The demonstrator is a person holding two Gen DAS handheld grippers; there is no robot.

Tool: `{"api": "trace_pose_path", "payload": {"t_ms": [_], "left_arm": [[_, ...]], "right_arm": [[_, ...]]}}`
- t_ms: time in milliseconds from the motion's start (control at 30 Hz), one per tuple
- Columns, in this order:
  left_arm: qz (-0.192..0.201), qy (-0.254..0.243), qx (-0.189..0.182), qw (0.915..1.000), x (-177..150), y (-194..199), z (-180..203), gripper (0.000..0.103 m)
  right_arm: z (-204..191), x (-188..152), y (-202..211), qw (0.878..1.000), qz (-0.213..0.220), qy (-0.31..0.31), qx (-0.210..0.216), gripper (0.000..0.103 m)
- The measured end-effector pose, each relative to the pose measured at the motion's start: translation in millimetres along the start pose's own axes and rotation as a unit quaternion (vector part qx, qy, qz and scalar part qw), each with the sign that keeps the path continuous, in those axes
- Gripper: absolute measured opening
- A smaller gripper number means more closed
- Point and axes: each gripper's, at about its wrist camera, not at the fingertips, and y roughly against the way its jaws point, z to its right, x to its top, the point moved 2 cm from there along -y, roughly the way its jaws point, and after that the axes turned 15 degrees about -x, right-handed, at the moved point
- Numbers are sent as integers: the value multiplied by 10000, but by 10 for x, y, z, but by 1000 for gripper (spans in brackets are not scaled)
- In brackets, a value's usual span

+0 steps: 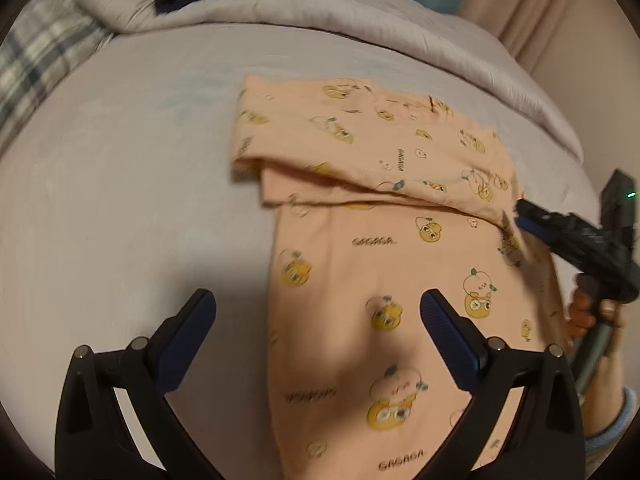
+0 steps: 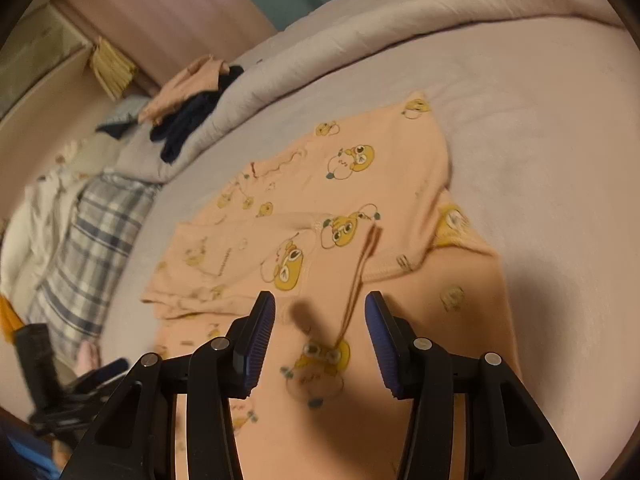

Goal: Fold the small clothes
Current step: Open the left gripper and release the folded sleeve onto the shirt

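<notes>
On the left wrist view I saw my left gripper (image 1: 318, 312) spread wide with nothing between its pads, one finger over the bare grey bedsheet (image 1: 120, 200) and the other over the peach garment (image 1: 400, 260). That garment, printed with yellow cartoon figures, lay flat in the centre and lower right of the frame, its upper part folded across itself. At the right edge my right gripper (image 1: 524, 216) reached in with its tips at the garment's right edge, a hand (image 1: 592, 312) wrapped round its handle.

On the right wrist view the right gripper (image 2: 320, 320) stood partly apart above the peach cloth (image 2: 320, 200), and I could see nothing pinched; a thin brownish cord (image 2: 360, 272) blurred between the pads. A dark garment (image 2: 188, 124) lay on the rolled quilt (image 2: 360, 24) in the upper left, with a plaid pillow (image 2: 92, 240) at the left.
</notes>
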Motion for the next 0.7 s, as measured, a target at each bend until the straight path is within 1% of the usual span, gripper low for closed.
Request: {"api": "trace_pose_path", "payload": {"t_ms": [67,100,167,200,267,300,367,433,500,533,600,633,700], "left_arm": [[76,150,-72,9998,-63,86,-89,102],[109,204,-101,9997,-71,99,-108,102],[153,271,-173,9994,-87,136,-131,102],[177,308,-236,9991,-91,137,-138,102],[206,392,-312,9985,-95,136,-153,102],[214,439,-356,9982,-94,128,-160,102],[229,495,-422,9976,-87,140,-164,102],[242,495,-466,9974,-96,151,-164,102],[250,480,-481,9974,-81,147,-151,102],[253,482,-499,9973,-76,145,-149,102],[254,487,-522,9971,-77,148,-168,102],[254,484,-523,9971,-85,145,-173,102],[245,479,-524,9972,-73,122,-171,102]], "right_arm": [[-33,-2,-61,9997,-64,148,-160,40],[-43,-3,-95,9993,-88,237,-282,33],[-80,-10,-136,9977,-79,433,-519,26],[-102,-20,-144,9968,-68,535,-591,19],[-113,-19,-146,9956,-40,662,-660,10],[-129,-16,-142,9948,-22,730,-705,8],[-187,-2,-78,9927,110,902,-798,7],[-249,64,49,9891,373,1093,-908,7],[-259,204,201,9870,638,1137,-943,7],[-239,299,294,9845,806,1151,-1048,7],[-183,422,385,9805,1005,1150,-1234,7],[-109,491,430,9793,1054,1120,-1313,7],[4,537,415,9781,1001,1122,-1440,7]]}}
